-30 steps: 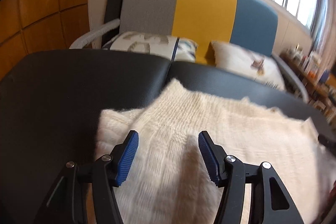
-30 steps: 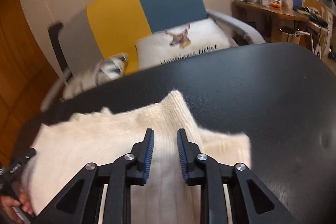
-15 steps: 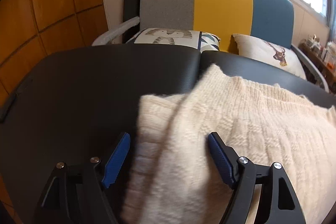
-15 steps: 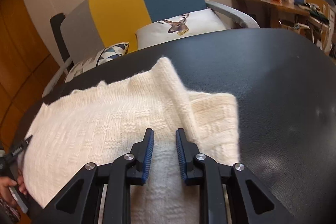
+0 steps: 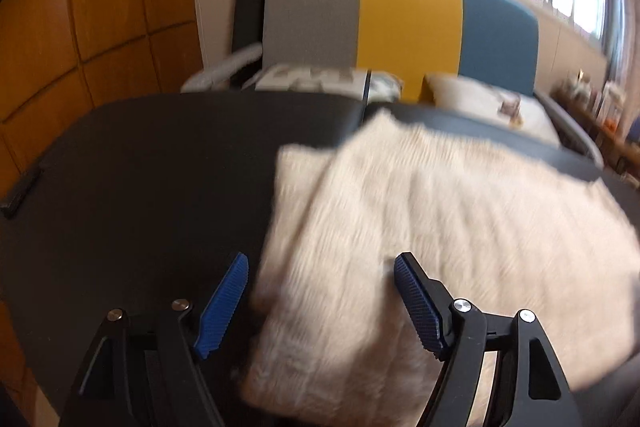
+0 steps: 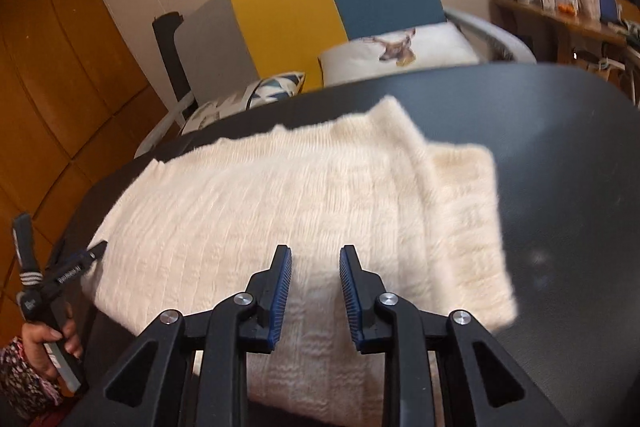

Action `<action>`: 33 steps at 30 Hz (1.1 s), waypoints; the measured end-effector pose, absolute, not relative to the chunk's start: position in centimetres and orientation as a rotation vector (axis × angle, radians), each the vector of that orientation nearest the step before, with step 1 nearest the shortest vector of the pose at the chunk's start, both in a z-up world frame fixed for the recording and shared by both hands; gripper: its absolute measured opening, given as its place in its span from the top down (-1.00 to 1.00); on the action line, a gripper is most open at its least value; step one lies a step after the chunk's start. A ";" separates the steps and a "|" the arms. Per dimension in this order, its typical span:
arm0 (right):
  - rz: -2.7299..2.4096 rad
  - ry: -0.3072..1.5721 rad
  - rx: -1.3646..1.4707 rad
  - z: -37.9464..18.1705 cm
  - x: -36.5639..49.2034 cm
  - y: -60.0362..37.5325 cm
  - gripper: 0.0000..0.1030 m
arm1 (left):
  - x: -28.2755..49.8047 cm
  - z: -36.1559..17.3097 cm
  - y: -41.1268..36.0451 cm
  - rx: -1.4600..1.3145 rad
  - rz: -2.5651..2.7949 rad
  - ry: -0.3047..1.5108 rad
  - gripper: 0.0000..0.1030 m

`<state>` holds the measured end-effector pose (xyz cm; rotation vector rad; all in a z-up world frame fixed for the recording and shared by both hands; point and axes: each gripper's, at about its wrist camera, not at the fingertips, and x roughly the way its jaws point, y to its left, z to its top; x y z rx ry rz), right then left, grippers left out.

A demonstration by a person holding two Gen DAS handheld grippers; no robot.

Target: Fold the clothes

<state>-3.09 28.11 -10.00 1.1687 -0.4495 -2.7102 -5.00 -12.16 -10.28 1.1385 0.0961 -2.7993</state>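
On the black desk (image 6: pixel 560 131), in front of the three-coloured sofa (image 6: pixel 304 11): cream knitted sweater (image 6: pixel 280 195), spread flat, one end turned over itself on the side away from the wooden wall. Left tool (image 5: pixel 320 303) wide open, straddling the sweater's near corner, gripping nothing. Right tool (image 6: pixel 315 291) part open over the knit's near edge, nothing pinched between the pads as far as can be seen. Hand (image 6: pixel 48 343) on the left tool's handle, beside the sweater's wall-side edge. Risks, judged from this: thick fluffy knit bunching or slipping from a shallow pinch; only the top layer caught at the doubled end; uneven lift skewing any fold; hem nearest the tools sliding off the desk.
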 end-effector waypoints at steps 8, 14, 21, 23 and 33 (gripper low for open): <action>-2.757 -0.497 1.180 -11.2 -2.4 29.6 0.53 | -3.9 -10.8 -13.9 1.194 -2.764 0.237 -0.55; -2.766 -0.593 1.120 -10.0 1.0 32.2 0.47 | -1.6 -9.3 -13.6 1.182 -2.788 0.437 -0.52; -2.700 -0.471 1.107 -9.4 1.7 30.5 0.53 | -1.6 -8.2 -5.9 1.153 -2.965 0.090 -0.52; -2.691 -0.542 1.109 -9.5 1.8 32.0 0.53 | -2.3 -9.3 -4.9 1.220 -2.933 -0.012 -0.52; -2.615 -0.905 1.119 -10.2 2.0 39.3 -0.05 | -2.7 -9.4 -5.7 1.272 -2.889 0.156 -0.53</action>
